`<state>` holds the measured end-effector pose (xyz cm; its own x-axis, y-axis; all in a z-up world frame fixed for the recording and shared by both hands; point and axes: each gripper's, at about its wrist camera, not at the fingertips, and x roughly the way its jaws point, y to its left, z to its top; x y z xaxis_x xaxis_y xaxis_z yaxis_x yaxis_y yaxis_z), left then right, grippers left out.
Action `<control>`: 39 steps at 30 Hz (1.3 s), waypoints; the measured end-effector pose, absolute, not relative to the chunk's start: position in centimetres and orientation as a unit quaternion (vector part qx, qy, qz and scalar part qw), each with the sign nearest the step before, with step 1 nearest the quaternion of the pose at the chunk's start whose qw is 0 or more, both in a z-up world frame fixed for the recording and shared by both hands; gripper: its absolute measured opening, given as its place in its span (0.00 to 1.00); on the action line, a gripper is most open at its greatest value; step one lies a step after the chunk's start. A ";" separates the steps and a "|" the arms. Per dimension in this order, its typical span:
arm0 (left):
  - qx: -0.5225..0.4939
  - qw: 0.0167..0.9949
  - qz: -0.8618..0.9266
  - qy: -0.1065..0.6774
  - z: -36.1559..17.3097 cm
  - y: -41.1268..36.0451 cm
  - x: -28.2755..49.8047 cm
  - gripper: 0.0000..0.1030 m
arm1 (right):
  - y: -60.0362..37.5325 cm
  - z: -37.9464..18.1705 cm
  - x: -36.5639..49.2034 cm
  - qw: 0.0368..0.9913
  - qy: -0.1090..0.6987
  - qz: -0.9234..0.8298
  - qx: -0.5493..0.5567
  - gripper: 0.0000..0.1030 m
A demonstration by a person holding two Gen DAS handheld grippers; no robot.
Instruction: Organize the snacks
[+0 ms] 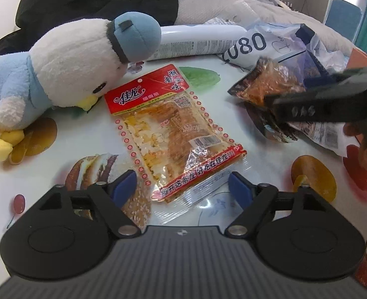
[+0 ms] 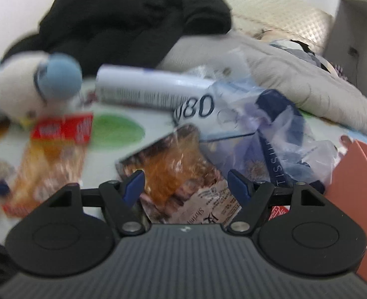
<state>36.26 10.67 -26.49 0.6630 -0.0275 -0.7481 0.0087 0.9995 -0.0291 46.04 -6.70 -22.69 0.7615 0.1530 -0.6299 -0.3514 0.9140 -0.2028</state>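
Red and clear plastic make up the red-topped snack packet (image 1: 173,134), which is laid flat on the fruit-printed tablecloth (image 1: 58,134); a red band with white characters is seen at its far end, orange-yellow strips are seen through the clear middle, and a second red band closes the near end. Its long axis is set slanted, with the header turned toward the plush bird (image 1: 66,67) and the near end lying between the blue pads of the left gripper (image 1: 182,185). The jaws of this gripper are held spread on either side of that end, and no pad is seen pressing on the packet. To the right of the red-topped snack packet a dark snack packet (image 1: 263,87) with orange contents is placed, tilted, partly under the right gripper (image 1: 305,102), which is seen from the side there. In the right wrist view, which is blurred, the right gripper (image 2: 186,185) is shown with its jaws apart above the dark snack packet (image 2: 181,174), and a white printed label at the near end of that packet is shown too. Behind both packets a white tube (image 1: 198,37) is laid. An orange box (image 2: 355,186) is shown more fully in the right wrist view.
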 end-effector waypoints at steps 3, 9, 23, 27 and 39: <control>-0.012 0.915 -0.014 0.404 -26.5 11.1 36.0 0.74 | -6.6 -23.7 46.9 0.909 0.356 0.144 -0.160 0.75; -0.012 0.918 -0.016 0.395 -26.4 11.5 35.6 0.52 | -6.4 -23.9 46.7 0.903 0.365 0.148 -0.172 0.71; -0.066 0.912 -0.042 0.404 -25.6 11.5 31.0 0.19 | -8.3 -23.1 41.1 0.902 0.385 0.133 -0.147 0.45; -0.088 0.906 -0.040 0.411 -25.1 11.4 28.0 0.19 | -9.0 -22.2 37.8 0.905 0.379 0.134 -0.143 0.37; -0.077 0.892 -0.067 0.440 -23.7 10.1 16.8 0.19 | -11.1 -19.2 28.7 0.906 0.373 0.157 -0.123 0.35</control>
<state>16.84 10.14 -23.70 0.6039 -0.1878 -0.7746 0.0520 0.9791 -0.1968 28.73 -11.06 -19.20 0.6722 0.1936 -0.7146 -0.3769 0.9203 -0.1052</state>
